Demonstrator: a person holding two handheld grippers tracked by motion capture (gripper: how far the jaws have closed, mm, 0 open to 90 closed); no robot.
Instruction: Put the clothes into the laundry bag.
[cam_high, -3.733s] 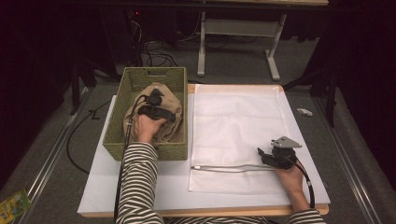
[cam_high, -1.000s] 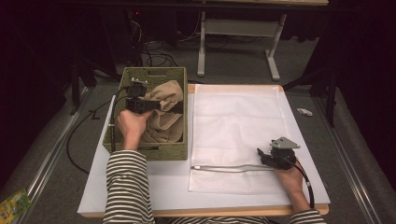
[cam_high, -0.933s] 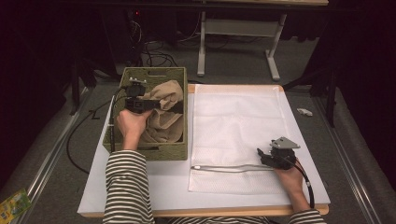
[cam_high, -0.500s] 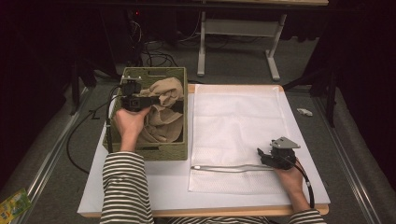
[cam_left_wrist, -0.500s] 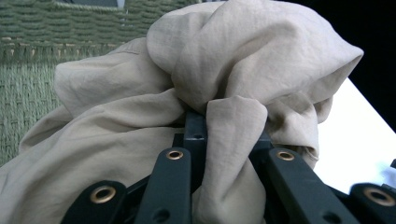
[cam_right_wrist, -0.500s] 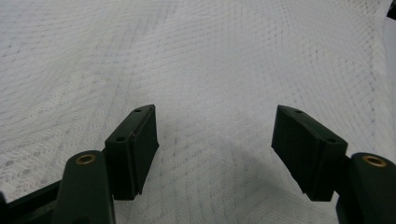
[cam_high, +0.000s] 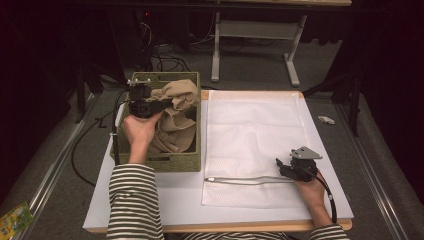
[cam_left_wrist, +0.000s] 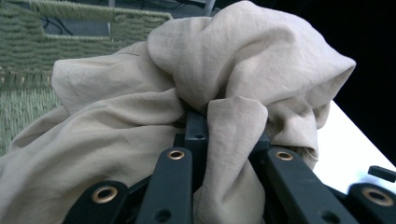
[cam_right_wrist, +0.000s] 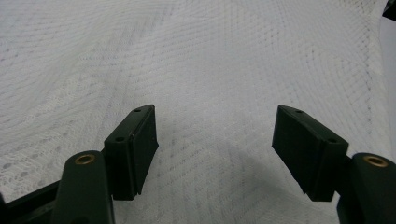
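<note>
My left gripper has risen and swung toward the basket's far end, jaws clamped on the beige cloth; most of it lies in the basket; I'd lift higher before crossing; my right gripper rests wide, empty, on the mesh bag.

Crumpled beige cloth garment, matt and softly creased, bunches over the matt black plastic jaws with brass-coloured rivets. The olive-green basket looks coarsely woven, while the white mesh laundry bag shows a fine, netted weave on the smooth white tabletop.
</note>
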